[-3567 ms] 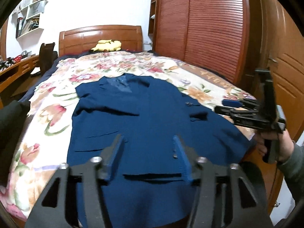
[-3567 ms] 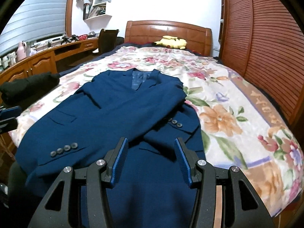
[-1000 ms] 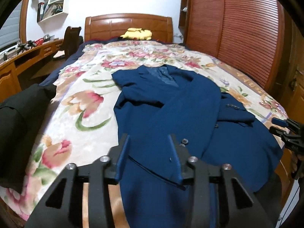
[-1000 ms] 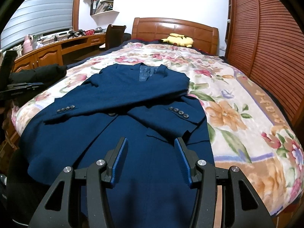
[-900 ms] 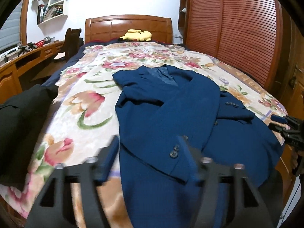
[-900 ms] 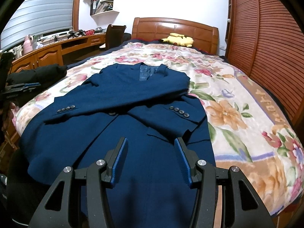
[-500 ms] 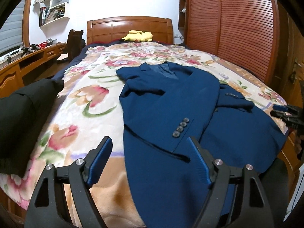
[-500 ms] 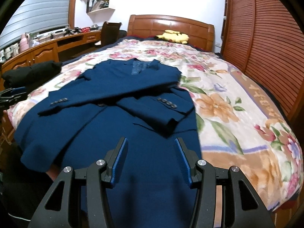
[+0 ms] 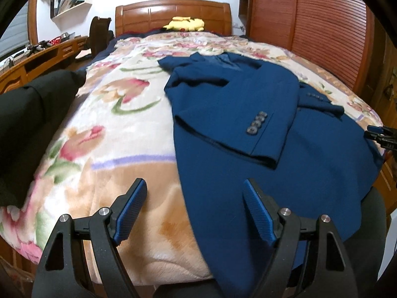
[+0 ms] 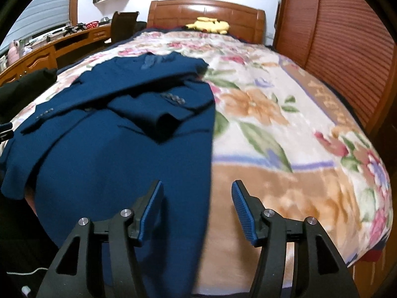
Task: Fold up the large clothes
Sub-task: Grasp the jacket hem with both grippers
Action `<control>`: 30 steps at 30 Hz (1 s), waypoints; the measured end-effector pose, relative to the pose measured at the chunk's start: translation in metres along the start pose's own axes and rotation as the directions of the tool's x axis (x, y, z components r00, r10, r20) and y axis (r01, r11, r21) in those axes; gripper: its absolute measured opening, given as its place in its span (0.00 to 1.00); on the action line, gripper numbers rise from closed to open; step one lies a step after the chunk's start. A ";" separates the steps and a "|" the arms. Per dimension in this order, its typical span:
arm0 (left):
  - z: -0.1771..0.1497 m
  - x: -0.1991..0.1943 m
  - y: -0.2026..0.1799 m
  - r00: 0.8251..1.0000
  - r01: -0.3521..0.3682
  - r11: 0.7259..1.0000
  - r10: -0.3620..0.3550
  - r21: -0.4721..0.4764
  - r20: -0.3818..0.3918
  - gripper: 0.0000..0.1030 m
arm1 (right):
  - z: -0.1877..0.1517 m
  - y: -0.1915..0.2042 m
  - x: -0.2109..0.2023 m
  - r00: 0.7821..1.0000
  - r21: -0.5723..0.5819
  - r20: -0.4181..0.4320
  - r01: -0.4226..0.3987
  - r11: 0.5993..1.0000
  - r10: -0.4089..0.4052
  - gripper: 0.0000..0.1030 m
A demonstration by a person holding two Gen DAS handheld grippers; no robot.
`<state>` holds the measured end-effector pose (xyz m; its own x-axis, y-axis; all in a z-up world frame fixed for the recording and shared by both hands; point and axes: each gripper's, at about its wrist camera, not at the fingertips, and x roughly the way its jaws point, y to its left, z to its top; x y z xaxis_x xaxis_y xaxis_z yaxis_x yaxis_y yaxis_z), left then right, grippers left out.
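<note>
Hem corners are the judged targets of this step: each gripper hangs over one lower corner of the navy-blue woollen suit jacket [image 9: 292,164] at the foot edge of the bed, and the bottom would best be taken at both corners together and carried level toward the collar so the fold lands straight. The left gripper [image 9: 193,208], black-framed with ribbed blue pads, stands released and wide, having just been opening, with the jacket's left edge running between its fingers and no pad pressing on it. The right gripper [image 10: 197,211] is likewise unclenched, its jaws just widened, straddling the jacket's right edge where the cloth meets the plush floral fleece blanket [image 10: 285,129]. The jacket's weave looks dense and matte, likely stiff enough to keep a crease but heavy at the hem, which droops over the foot edge. Both sleeves lie crossed over the chest, buttoned cuffs up. Beyond, near the glossy wooden headboard [image 9: 173,15], sits a yellow plush toy [image 9: 184,24].
</note>
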<state>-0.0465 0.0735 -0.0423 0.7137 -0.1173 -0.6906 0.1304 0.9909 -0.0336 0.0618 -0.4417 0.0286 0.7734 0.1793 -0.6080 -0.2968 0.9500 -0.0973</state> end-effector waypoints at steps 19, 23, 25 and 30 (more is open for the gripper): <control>-0.019 -0.014 -0.020 0.998 0.068 0.996 -0.067 0.063 -0.008 0.51 | -0.010 0.003 0.006 0.994 -0.036 -0.057 -0.098 0.995 0.096 0.59; -0.020 -0.014 -0.020 0.998 0.069 0.996 -0.069 0.064 -0.005 0.39 | -0.010 0.005 0.008 0.992 -0.028 -0.060 -0.113 0.993 0.111 0.59; -0.021 -0.016 -0.020 0.998 0.063 0.996 -0.063 0.066 0.004 0.32 | -0.011 0.007 0.008 0.992 -0.033 -0.062 -0.115 0.993 0.113 0.59; -0.021 -0.019 -0.018 0.998 0.066 0.996 -0.066 0.059 -0.001 0.23 | -0.013 0.016 0.004 0.989 -0.072 -0.069 -0.135 0.988 0.130 0.48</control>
<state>-0.0765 0.0593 -0.0435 0.7027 -0.1825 -0.6876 0.2175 0.9754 -0.0366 0.0528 -0.4297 0.0141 0.6874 0.2832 -0.6688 -0.4378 0.8963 -0.0704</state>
